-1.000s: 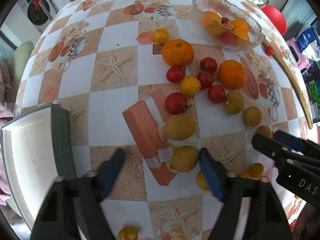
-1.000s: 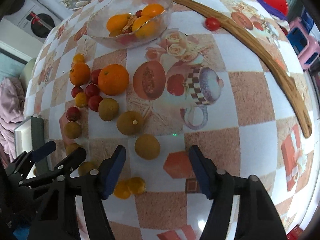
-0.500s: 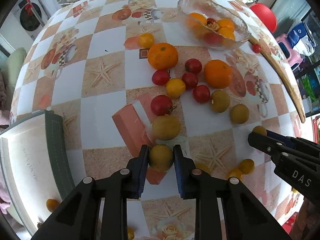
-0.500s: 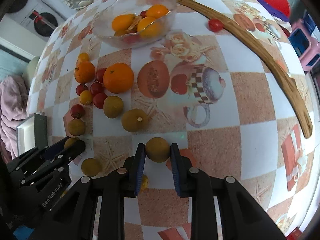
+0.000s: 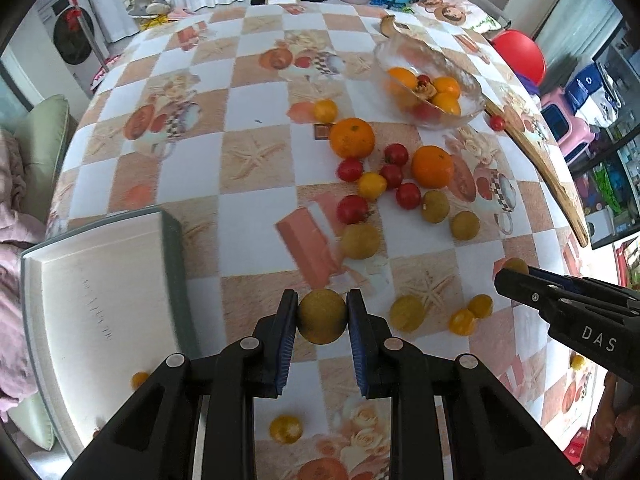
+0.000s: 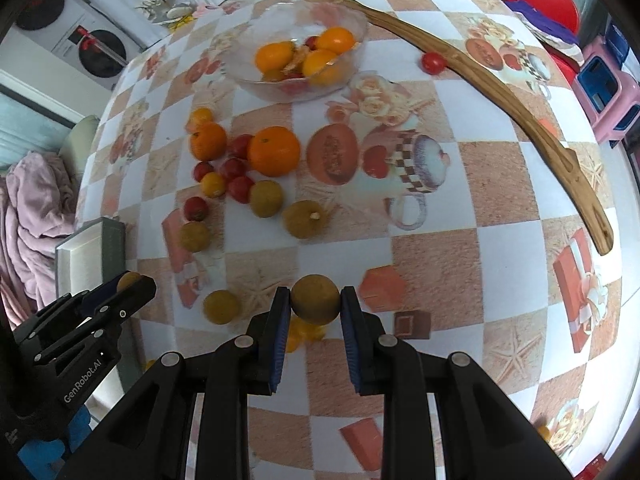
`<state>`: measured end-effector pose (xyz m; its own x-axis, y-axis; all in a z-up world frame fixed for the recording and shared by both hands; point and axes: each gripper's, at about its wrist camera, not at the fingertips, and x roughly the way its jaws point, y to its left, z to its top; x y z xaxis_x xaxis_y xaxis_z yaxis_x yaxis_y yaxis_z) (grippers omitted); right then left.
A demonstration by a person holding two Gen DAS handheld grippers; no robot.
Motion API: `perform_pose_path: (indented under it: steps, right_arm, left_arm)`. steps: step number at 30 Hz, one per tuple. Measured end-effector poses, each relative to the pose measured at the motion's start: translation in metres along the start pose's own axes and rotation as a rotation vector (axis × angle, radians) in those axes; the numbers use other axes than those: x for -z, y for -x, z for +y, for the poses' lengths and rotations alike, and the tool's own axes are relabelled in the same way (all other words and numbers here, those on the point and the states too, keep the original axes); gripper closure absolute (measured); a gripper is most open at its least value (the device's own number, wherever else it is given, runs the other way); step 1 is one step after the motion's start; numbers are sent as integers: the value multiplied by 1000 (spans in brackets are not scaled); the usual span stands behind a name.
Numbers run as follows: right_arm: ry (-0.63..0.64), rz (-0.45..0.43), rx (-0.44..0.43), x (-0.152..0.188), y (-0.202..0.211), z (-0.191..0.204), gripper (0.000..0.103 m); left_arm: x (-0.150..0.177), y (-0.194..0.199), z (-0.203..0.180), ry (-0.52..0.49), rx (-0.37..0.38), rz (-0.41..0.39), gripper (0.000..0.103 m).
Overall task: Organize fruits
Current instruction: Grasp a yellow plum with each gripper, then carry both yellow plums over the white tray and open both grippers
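In the left wrist view my left gripper [image 5: 322, 307] is shut on a round yellow-brown fruit [image 5: 322, 322], held a little above the tablecloth. My right gripper [image 6: 315, 299] is likewise shut on a second yellow-brown fruit [image 6: 315, 308], seen in the right wrist view. Each gripper also shows at the edge of the other's view, the right gripper [image 5: 520, 274] on the right and the left gripper [image 6: 130, 286] on the left. Two oranges [image 5: 352, 138], red tomatoes [image 5: 352, 209], small yellow tomatoes [image 5: 372, 186] and more yellow-brown fruits [image 5: 360, 241] lie scattered mid-table. A glass bowl [image 5: 464, 110] at the back holds oranges.
A white tray with a grey rim [image 5: 174, 264] lies at the table's left edge, holding a small yellow fruit [image 5: 140, 379]. A long wooden back scratcher [image 6: 500, 88] runs along the right side, one red tomato [image 6: 433, 63] beside it. Small yellow fruits [image 5: 464, 322] lie near the front.
Both grippers stood open around a fruit a second ago. Each has shut on its fruit and risen with it off the table.
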<state>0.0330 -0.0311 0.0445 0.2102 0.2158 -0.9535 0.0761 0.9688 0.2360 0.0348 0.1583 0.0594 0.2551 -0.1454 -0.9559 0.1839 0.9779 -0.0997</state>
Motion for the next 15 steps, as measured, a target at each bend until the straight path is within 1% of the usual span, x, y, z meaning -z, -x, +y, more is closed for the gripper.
perform_pose_path:
  steps: [9,15]
  right_arm:
    - [82,-4,-18,2,2,51,76]
    - [159,4,-41,1,-3,102,76]
  left_arm:
    - [17,24,43,60,-18,-37,77]
    - [31,37,87,120,-48,-58,77]
